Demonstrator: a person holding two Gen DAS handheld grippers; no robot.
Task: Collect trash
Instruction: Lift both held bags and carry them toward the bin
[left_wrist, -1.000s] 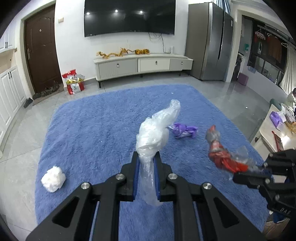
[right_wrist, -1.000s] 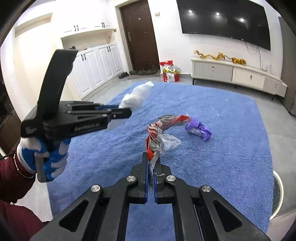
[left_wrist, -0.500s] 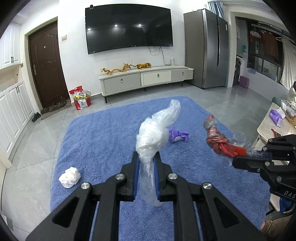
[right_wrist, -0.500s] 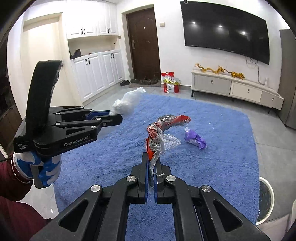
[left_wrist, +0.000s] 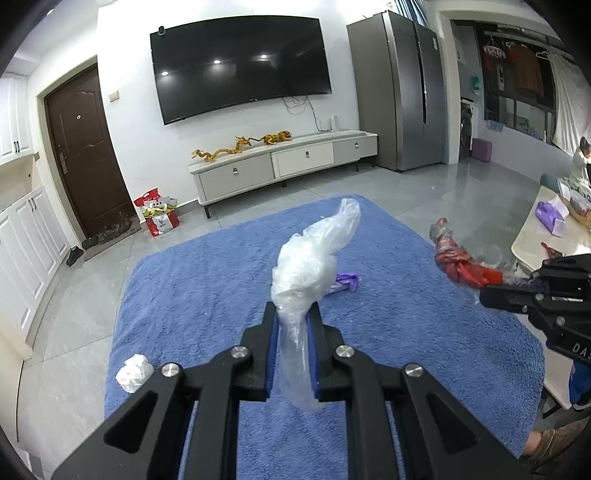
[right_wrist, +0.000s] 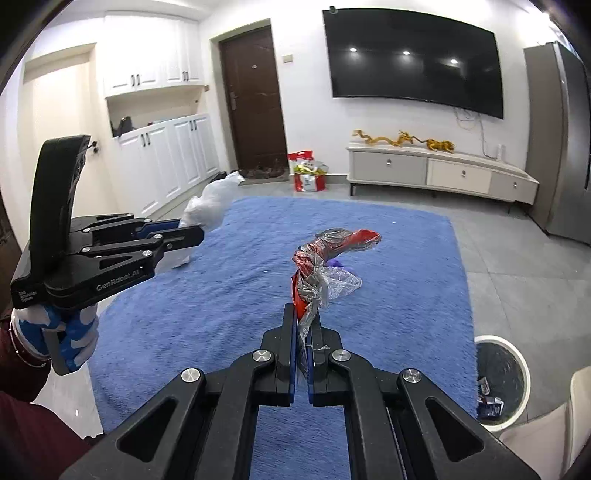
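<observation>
1. Blue rug (left_wrist: 207, 280) fills mid-frame, with a purple scrap (left_wrist: 345, 281) at centre and a white paper wad (left_wrist: 133, 373) lower left.
2. White bin (right_wrist: 499, 373) sits lower right, off the rug.
3. Left gripper (left_wrist: 293, 334) pinches a clear plastic bag (left_wrist: 314, 258), which stands upright.
4. Right gripper (right_wrist: 303, 332) clamps a red wrapper (right_wrist: 325, 254) – both tilt downward.

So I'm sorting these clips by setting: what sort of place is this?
Most likely a home living room: a wall-mounted TV above a low media cabinet, and a blue rug on a tiled floor.
</observation>
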